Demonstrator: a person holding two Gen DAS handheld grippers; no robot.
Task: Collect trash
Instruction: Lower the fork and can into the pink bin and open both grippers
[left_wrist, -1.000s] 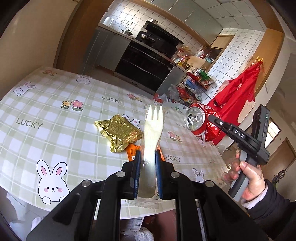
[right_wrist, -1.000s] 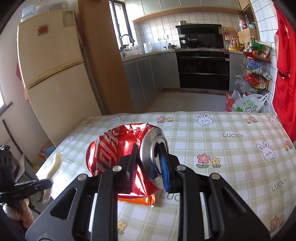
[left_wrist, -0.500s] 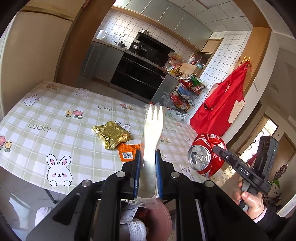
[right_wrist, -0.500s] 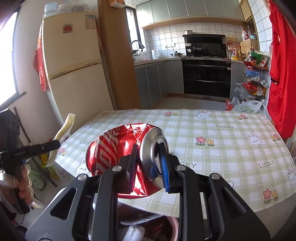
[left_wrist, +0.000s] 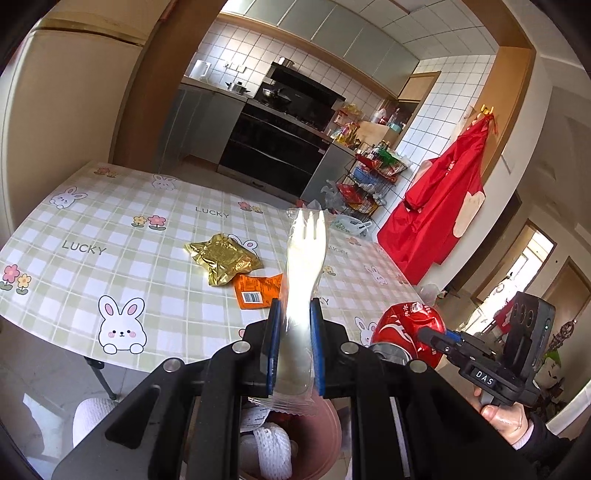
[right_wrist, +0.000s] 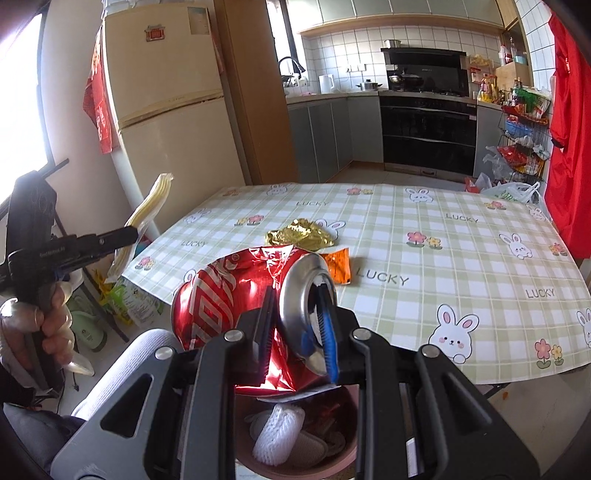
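My left gripper (left_wrist: 293, 345) is shut on a wrapped white plastic fork (left_wrist: 303, 266) that stands upright; it also shows in the right wrist view (right_wrist: 146, 218). My right gripper (right_wrist: 297, 332) is shut on a crushed red soda can (right_wrist: 236, 291), also seen in the left wrist view (left_wrist: 406, 325). Both are held off the table's near edge, above a pink trash bin (right_wrist: 295, 467) with several bits of trash inside (left_wrist: 328, 443). A gold wrapper (left_wrist: 223, 260) and an orange wrapper (left_wrist: 258, 290) lie on the table.
The table (right_wrist: 461, 258) has a green checked cloth with bunnies. A fridge (right_wrist: 166, 122) stands left, kitchen counters and oven behind, a red garment (left_wrist: 439, 218) and a wire rack (left_wrist: 369, 184) to the right. A white chair back (right_wrist: 122, 365) is near the bin.
Both grippers have drawn back from over the table and lowered toward the bin, which now shows below them. The can has sunk lower beside the left gripper. Both grips are unchanged.
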